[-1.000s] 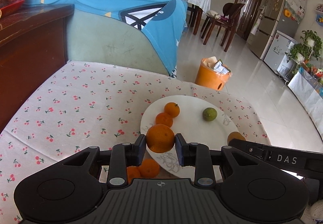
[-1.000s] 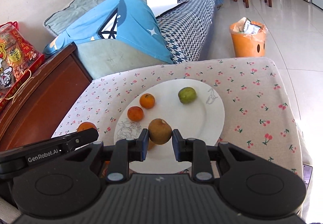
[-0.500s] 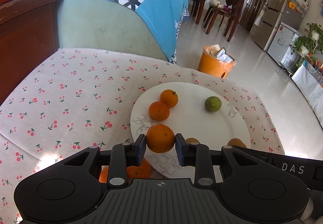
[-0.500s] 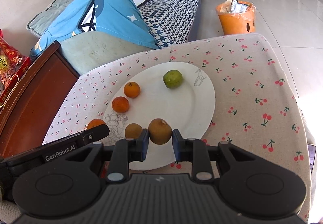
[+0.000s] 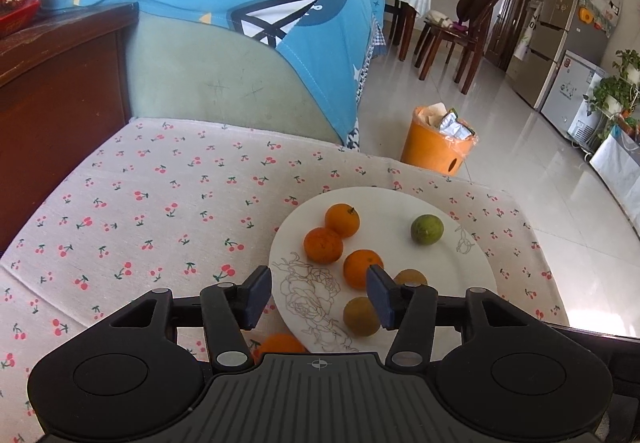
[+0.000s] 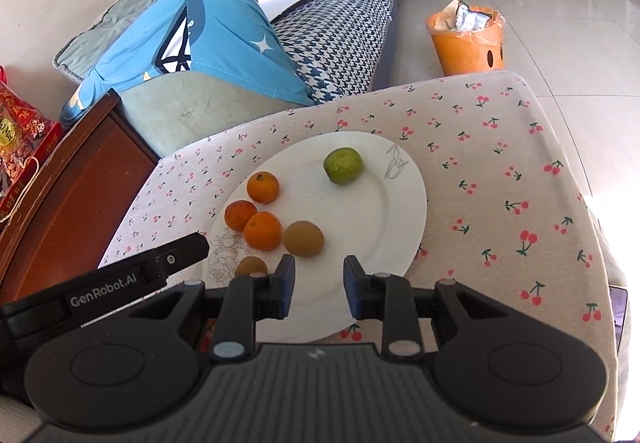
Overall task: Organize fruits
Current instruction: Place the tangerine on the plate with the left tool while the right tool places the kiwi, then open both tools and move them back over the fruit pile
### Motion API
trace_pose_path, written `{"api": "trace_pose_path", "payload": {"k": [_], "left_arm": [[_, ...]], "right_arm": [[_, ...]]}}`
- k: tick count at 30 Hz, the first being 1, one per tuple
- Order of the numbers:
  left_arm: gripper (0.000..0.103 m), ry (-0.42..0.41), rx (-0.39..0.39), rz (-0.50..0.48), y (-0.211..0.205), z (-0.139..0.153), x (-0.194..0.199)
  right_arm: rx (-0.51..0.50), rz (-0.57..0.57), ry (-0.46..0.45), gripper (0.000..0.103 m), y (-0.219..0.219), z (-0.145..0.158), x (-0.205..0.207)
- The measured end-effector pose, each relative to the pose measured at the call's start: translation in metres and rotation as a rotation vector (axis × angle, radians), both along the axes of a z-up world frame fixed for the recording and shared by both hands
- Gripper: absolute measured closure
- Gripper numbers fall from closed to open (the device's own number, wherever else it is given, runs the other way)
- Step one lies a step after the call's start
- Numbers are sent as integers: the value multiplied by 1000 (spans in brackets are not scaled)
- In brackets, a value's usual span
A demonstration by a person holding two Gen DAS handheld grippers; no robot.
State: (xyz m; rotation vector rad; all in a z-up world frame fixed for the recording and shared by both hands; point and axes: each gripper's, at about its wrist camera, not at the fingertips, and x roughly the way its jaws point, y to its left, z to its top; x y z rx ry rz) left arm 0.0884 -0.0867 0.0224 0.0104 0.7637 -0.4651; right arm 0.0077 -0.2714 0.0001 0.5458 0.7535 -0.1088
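Observation:
On the cherry-print tablecloth (image 5: 160, 203) a white plate (image 5: 384, 203) (image 6: 360, 227) holds three oranges (image 5: 362, 269) (image 6: 262, 230), a green fruit (image 5: 427, 229) (image 6: 343, 166) and two brown fruits (image 5: 360, 317) (image 6: 303, 238). Another orange (image 5: 280, 347) lies on the cloth beside the plate's near left rim. My left gripper (image 5: 320, 297) hangs over the plate's near edge, its jaws opening with nothing between them; the nearest orange rests just beyond its right fingertip. My right gripper (image 6: 320, 291) is also opening and holds nothing, the brown fruit lying just ahead of its left finger.
An orange waste bin (image 5: 436, 147) (image 6: 466, 43) stands on the tiled floor past the table's far edge. A sofa with a blue cloth (image 5: 248, 3) backs the table. A dark wooden cabinet (image 5: 52, 91) borders the left side. Chairs stand farther back.
Both grippers have let go. The orange left the left jaws and now rests on the plate. The brown fruit dropped from the right jaws onto the plate.

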Motion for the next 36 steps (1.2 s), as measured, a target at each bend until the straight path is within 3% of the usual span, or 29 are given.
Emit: {"api": "trace_pose_path", "payload": {"k": [3, 16, 26, 36], "left_arm": [[46, -4, 14, 1, 4, 6, -2], [46, -4, 42, 59, 44, 22, -14], [46, 13, 64, 82, 79, 13, -38], [46, 32, 106, 42, 97, -7, -55]], "right_arm": [[-9, 16, -2, 75, 4, 1, 0], [-37, 162, -45, 75, 32, 7, -2], [-16, 304, -59, 75, 59, 0, -8], [-29, 380, -25, 75, 80, -15, -8]]}}
